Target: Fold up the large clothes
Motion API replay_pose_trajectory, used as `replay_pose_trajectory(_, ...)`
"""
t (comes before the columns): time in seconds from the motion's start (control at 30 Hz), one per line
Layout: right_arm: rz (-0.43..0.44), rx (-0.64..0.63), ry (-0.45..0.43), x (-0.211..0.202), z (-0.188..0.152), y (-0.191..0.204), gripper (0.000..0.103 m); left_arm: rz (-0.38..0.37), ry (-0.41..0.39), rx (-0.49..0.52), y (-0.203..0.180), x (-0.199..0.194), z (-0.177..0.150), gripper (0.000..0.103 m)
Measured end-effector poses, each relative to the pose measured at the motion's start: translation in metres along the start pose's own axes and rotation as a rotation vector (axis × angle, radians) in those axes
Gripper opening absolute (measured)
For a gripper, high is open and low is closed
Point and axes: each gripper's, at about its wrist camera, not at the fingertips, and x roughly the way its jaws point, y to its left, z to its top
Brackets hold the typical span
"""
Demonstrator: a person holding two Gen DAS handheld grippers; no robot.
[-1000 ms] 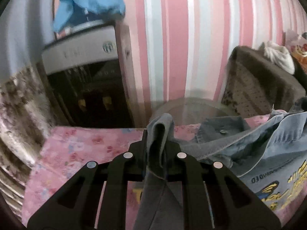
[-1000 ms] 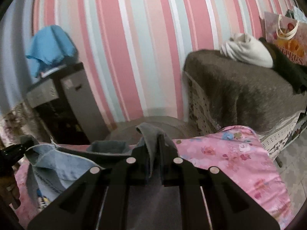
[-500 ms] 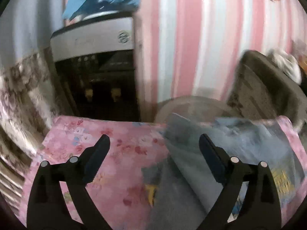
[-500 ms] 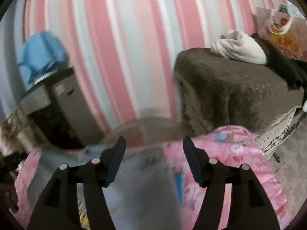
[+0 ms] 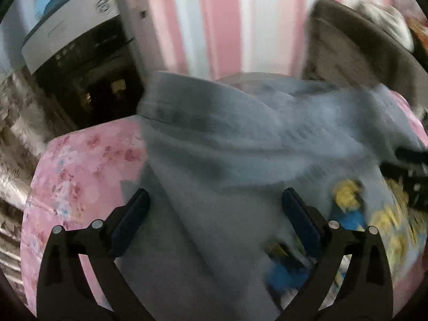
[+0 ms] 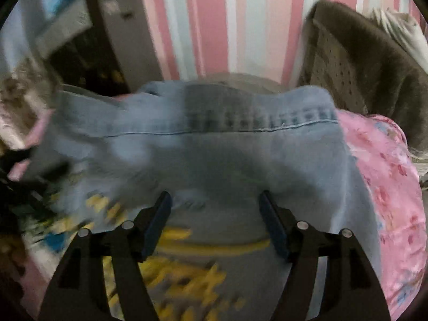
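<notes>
Left wrist view shows we are spreading both grippers, left gripper (image 5: 215, 206) and right gripper (image 6: 215, 210), having just opened them off the denim jacket (image 5: 240, 139) so its folded edge lies flat on the pink floral cover (image 5: 80, 165).

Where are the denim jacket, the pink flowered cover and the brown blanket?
denim jacket (image 6: 214, 160): right wrist view, its plain middle panel.
pink flowered cover (image 5: 80, 176): left wrist view, bare left part.
brown blanket (image 6: 374, 75): right wrist view, its draped top.

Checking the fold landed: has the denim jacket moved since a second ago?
Yes. The denim jacket, then pinched in both tongs, now lies dropped on the pink sheet, its hem toward the striped wall.
</notes>
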Motion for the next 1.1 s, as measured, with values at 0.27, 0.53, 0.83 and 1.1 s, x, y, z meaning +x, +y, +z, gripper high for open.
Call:
replay_pose_trajectory(0.27, 0.038, 0.167, 0.023, 0.028, 0.039, -0.043, 0.066, 0.132, 0.063, -0.109, 0.058, 0.067, 0.022, 0.100)
replay_pose_trajectory(0.53, 0.015, 0.230, -0.032, 0.017, 0.027, -0.071, 0.049, 0.113, -0.047, -0.148, 0.060, 0.044, 0.016, 0.100)
replay_pose_trajectory(0.83, -0.103, 0.160, -0.306, -0.096, -0.020, -0.069, 0.095, -0.053, -0.267, -0.234, 0.078, -0.066, -0.024, 0.100)
replay_pose_trajectory(1.1, -0.129, 0.240, -0.301, -0.103, -0.079, -0.091, 0.095, -0.054, -0.300, -0.142, 0.019, -0.115, -0.070, 0.100)
